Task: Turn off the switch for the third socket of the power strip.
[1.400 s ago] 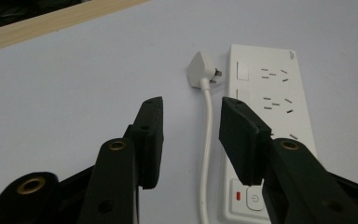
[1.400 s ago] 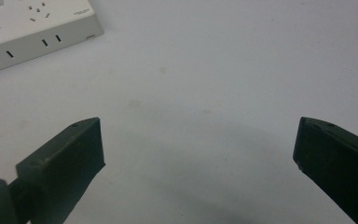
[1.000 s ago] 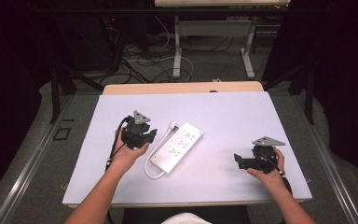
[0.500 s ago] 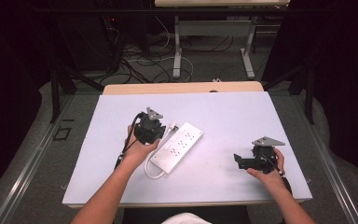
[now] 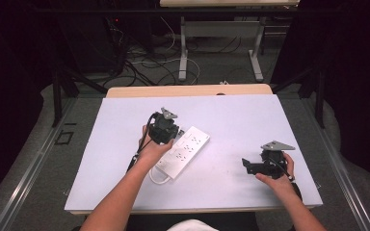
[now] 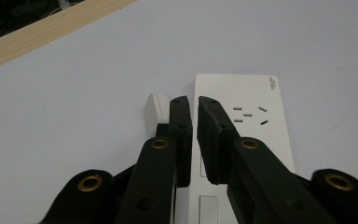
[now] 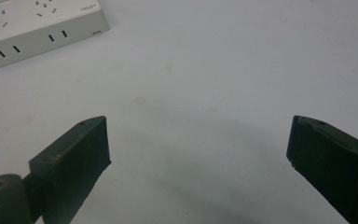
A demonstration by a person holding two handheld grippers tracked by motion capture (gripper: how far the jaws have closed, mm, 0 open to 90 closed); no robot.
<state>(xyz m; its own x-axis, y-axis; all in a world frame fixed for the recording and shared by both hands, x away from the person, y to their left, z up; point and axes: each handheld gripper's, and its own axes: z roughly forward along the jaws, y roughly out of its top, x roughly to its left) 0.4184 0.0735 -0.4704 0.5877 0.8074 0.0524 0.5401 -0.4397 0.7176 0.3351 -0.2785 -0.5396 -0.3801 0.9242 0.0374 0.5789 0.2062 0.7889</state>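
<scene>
A white power strip (image 5: 188,147) lies slantwise on the white table top, with its cord (image 5: 155,179) looped at the near end. My left gripper (image 5: 172,134) hovers over the strip's left edge. In the left gripper view its jaws (image 6: 195,105) stand almost together with only a slit between them and nothing in it; they have just been closing. Below them are the strip (image 6: 251,98) and a small white plug (image 6: 156,108) beside it. My right gripper (image 5: 246,165) rests at the right, jaws (image 7: 198,140) wide open over bare table, the strip (image 7: 32,28) far off.
The white sheet (image 5: 231,120) covers most of the table, with a wooden strip (image 5: 188,90) along the far edge. Behind it are table legs and cables on the floor. There is bare table between the power strip and the right gripper.
The left hand has moved right from the table's left part onto the power strip's left edge, and its jaws have narrowed. The right hand has stayed where it was.
</scene>
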